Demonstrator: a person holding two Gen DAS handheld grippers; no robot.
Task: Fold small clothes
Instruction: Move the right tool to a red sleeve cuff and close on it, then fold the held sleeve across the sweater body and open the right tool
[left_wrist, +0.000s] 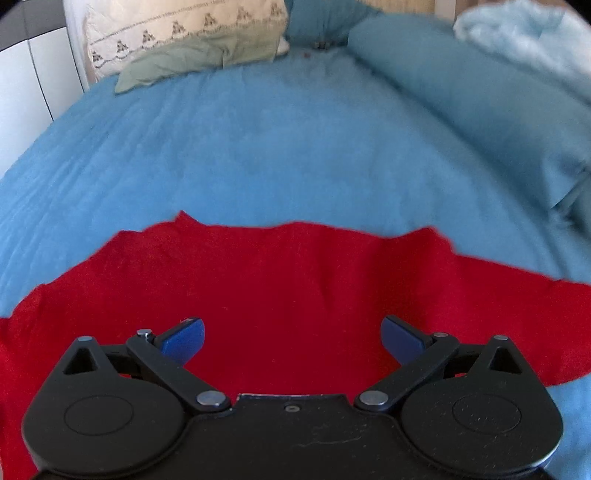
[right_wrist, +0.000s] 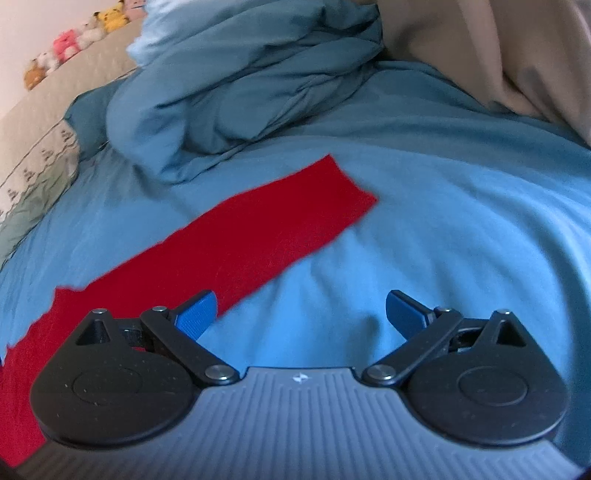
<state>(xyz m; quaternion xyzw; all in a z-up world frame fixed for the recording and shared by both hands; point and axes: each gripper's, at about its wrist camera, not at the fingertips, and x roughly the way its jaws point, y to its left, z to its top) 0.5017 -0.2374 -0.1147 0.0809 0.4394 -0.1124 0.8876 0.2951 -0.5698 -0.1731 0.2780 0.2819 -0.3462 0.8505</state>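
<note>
— From the left wrist, what do you see?
— The left gripper has its jaws wide apart, holding nothing; the red garment lies spread between and beyond them on the blue bedsheet.
— And the right wrist?
— The right gripper is also spread and empty; a red strip reaches past its left jaw, probably flattened for folding.

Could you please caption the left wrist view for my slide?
Open left gripper poised over a red garment spread on the blue bedsheet.

Red garment lies spread, apparently flat, sleeve outstretched.
</note>
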